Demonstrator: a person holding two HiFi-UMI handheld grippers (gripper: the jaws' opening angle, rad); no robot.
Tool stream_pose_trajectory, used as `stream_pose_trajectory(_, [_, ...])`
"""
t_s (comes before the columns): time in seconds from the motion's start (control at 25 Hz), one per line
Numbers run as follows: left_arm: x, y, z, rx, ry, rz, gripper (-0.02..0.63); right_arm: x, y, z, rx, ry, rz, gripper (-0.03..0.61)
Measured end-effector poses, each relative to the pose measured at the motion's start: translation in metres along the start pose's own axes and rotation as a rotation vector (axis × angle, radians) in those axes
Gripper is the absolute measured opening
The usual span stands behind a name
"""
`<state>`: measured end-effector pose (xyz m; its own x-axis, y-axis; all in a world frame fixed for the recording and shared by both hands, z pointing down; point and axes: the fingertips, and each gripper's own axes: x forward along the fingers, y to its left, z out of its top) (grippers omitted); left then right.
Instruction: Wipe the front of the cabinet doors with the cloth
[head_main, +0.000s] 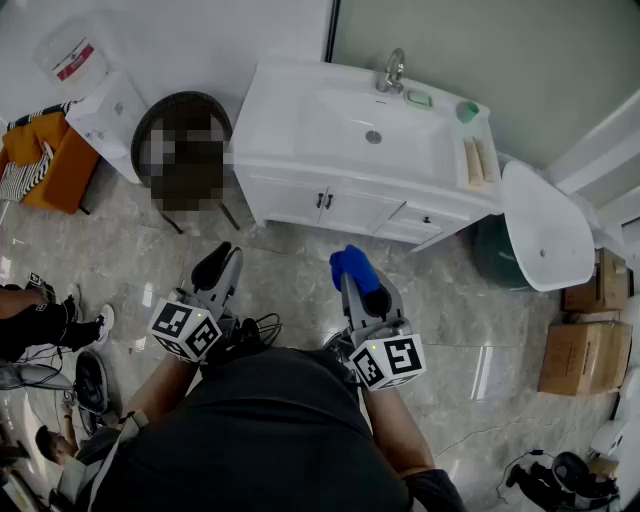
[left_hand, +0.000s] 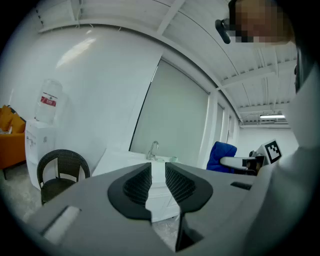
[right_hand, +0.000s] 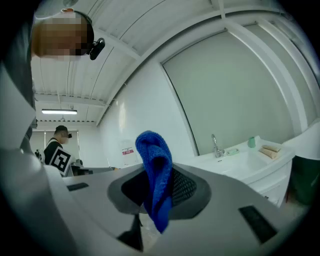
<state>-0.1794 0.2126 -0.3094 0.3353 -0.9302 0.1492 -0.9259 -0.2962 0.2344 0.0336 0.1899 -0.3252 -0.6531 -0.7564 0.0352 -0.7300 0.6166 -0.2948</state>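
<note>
In the head view the white vanity cabinet stands ahead of me, its two doors (head_main: 330, 208) with dark handles facing me. A blue cloth (head_main: 355, 266) sticks out of my right gripper (head_main: 352, 272), which is shut on it a short way in front of the doors. In the right gripper view the cloth (right_hand: 155, 165) stands folded between the pads of the right gripper (right_hand: 157, 189). My left gripper (head_main: 213, 266) is level with the right one and to its left. In its own view the left gripper (left_hand: 158, 176) holds nothing, its jaws drawn together to a thin slit, and the cabinet (left_hand: 162, 202) shows beyond.
A dark wicker chair (head_main: 185, 112) stands left of the vanity, with a water dispenser (head_main: 100, 115) and an orange seat (head_main: 55, 165) further left. A white oval basin (head_main: 545, 225) and cardboard boxes (head_main: 585, 355) sit at the right. Another person (head_main: 40, 320) is at the left edge.
</note>
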Motion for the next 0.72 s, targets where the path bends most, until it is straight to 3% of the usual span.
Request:
stream_pose_trajectory(0.36, [0.013, -0.007, -0.005, 0.003, 0.017, -0.001, 0.087, 0.003, -0.016, -0.006, -0.004, 0.017, -0.005, 0.078])
stream_pose_trajectory(0.56, [0.024, -0.015, -0.021, -0.005, 0.051, 0.024, 0.087, 0.004, -0.046, -0.029, -0.038, 0.067, -0.066, 0.078])
stream_pose_trajectory(0.72, [0.041, -0.019, -0.032, 0.006, 0.080, 0.052, 0.087, 0.016, -0.071, -0.045, -0.013, 0.073, -0.052, 0.078])
